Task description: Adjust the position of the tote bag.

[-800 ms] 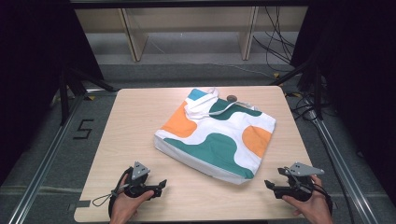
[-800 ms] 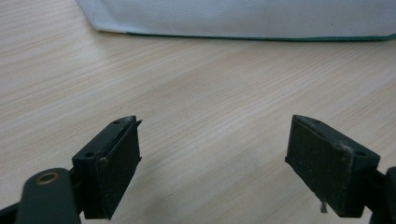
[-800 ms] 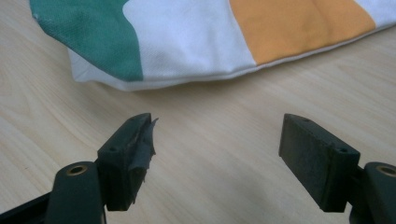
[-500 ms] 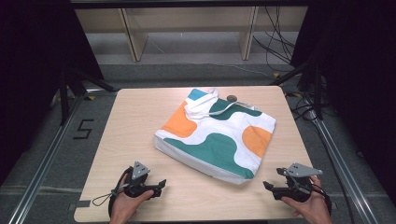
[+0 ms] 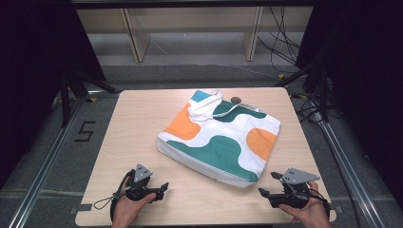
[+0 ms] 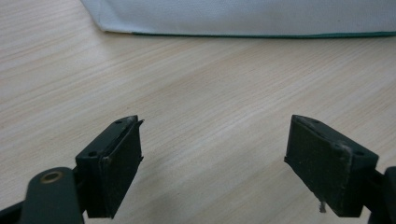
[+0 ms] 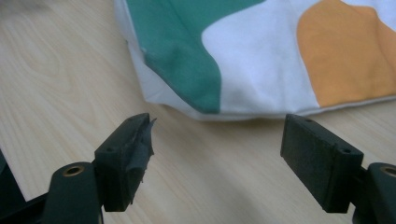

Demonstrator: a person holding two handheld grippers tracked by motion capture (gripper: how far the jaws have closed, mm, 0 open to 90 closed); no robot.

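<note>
You're in a lab rig: wooden table [image 5: 142,123] between aluminium rails [image 5: 45,161], black curtains [image 5: 33,47], floor cables [image 5: 280,45]

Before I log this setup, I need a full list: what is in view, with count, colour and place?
Tote bag: one, white with teal and orange patches, lying flat mid-table, handles toward the far edge.
Small round object: one, dark brown, on the table by the far edge, beside the bag's handles; too small to identify.
Table: one, light wood, centre of the high view.
Wooden legs: pale, on the floor beyond the table.
Cables: several, dark, on the floor at the far right.
Floor marking "5": one, black, left of the table.
Left gripper: one, black, near edge of the table at left, jaws open, nothing between them.
Right gripper: one, black, near edge at right, jaws open, nothing between them.
</note>
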